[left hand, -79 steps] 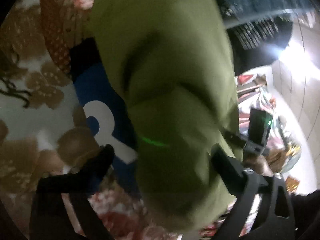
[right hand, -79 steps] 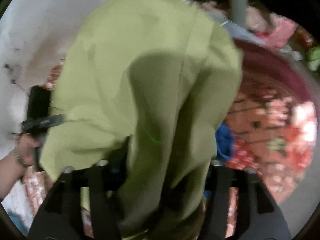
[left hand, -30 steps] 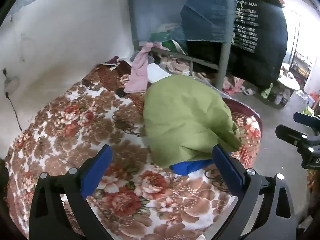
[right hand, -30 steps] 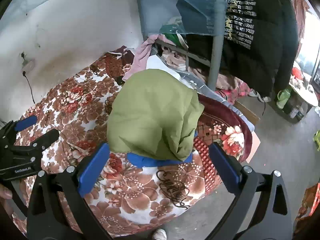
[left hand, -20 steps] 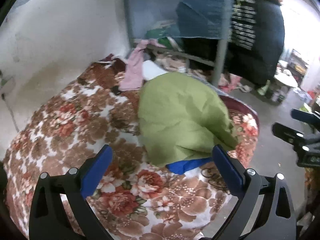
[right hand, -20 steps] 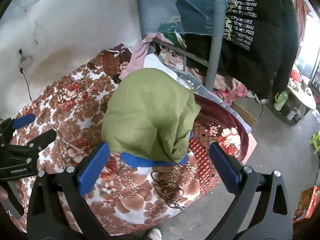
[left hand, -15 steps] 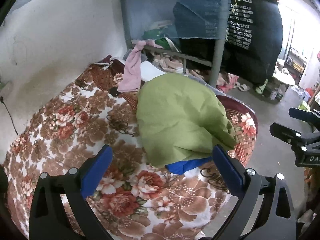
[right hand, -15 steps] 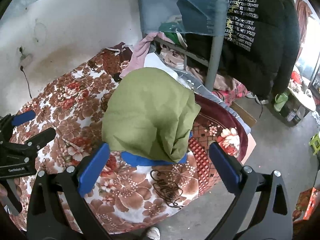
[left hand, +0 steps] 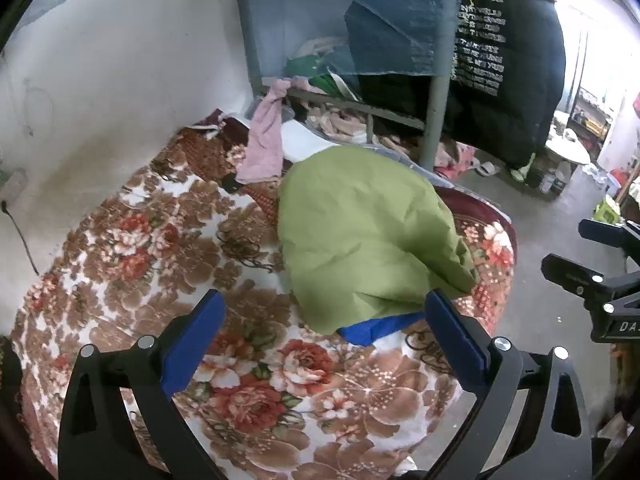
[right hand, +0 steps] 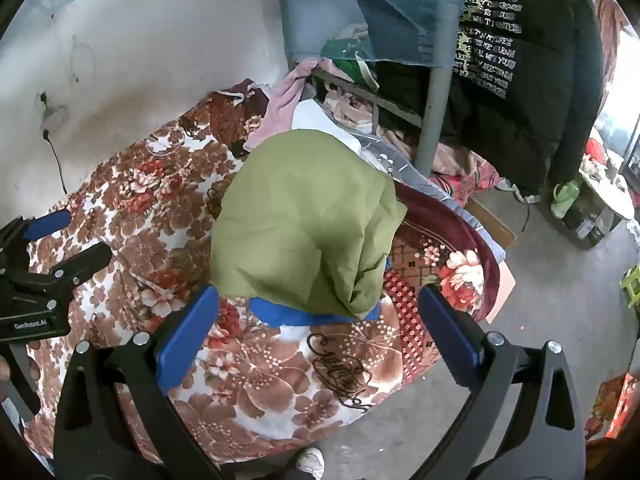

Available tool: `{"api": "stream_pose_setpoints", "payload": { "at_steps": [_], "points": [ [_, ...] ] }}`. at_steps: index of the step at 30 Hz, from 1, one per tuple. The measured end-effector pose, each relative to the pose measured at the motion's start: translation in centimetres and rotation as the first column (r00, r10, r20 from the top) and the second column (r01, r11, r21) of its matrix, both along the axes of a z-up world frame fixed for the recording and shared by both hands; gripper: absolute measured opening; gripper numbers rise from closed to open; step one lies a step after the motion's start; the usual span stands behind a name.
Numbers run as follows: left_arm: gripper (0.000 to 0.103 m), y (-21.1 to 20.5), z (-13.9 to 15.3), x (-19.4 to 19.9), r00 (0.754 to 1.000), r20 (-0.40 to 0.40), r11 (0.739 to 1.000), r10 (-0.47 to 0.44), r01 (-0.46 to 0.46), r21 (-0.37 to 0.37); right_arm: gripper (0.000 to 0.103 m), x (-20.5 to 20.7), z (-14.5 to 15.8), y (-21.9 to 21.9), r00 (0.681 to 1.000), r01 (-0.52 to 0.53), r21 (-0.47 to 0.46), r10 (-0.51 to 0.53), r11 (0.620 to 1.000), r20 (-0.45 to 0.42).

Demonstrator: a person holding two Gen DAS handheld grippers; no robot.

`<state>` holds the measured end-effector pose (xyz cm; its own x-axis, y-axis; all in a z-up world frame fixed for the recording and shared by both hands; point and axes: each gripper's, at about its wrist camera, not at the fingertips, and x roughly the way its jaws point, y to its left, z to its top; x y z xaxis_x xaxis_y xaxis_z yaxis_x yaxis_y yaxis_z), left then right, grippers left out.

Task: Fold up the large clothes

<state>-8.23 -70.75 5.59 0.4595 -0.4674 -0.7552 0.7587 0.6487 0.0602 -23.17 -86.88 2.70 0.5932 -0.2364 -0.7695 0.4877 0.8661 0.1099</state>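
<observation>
rumpled matte green garment [left hand: 360, 236]

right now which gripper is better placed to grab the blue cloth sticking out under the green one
Right, probably. The blue cloth peeks out along the green garment's near edge, centred between the open right gripper; it sits off-centre for the open left gripper.

Matt green cloth garment [right hand: 304, 216], plush floral blanket [right hand: 256, 380], matt black plastic gripper w/ blue pads [left hand: 192, 336].
</observation>
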Motion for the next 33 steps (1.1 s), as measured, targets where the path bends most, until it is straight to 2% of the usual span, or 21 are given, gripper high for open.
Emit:
{"api": "stream_pose_setpoints", "payload": {
  "at_steps": [8, 14, 20, 33],
  "points": [
    [0.098, 0.1, 0.0, 0.2, 1.000, 0.000, 1.000, -0.012, 0.012, 0.000, 0.098, -0.2, 0.0, -0.5, 1.000, 0.007, 0.005, -0.007, 1.000, -0.022],
    [0.098, 0.0, -0.1, 0.7, 0.999, -0.031, 1.000, -0.017, 0.017, 0.007, 0.098, -0.2, 0.1, -0.5, 0.999, 0.008, 0.015, -0.008, 1.000, -0.036],
    [0.098, -0.1, 0.2, 0.7, 1.000, 0.005, 1.000, -0.017, 0.017, 0.022, 0.098, 0.1, 0.4, -0.5, 0.999, 0.005, 0.021, -0.004, 1.000, -0.039],
    [0.098, -1.2, 0.7, 1.1, 1.000, 0.006, 1.000, -0.011, 0.011, 0.019, 0.098, 0.5, 0.9, -1.5, 0.999, 0.007, 0.033, -0.006, 0.999, -0.039]
  ]
}}
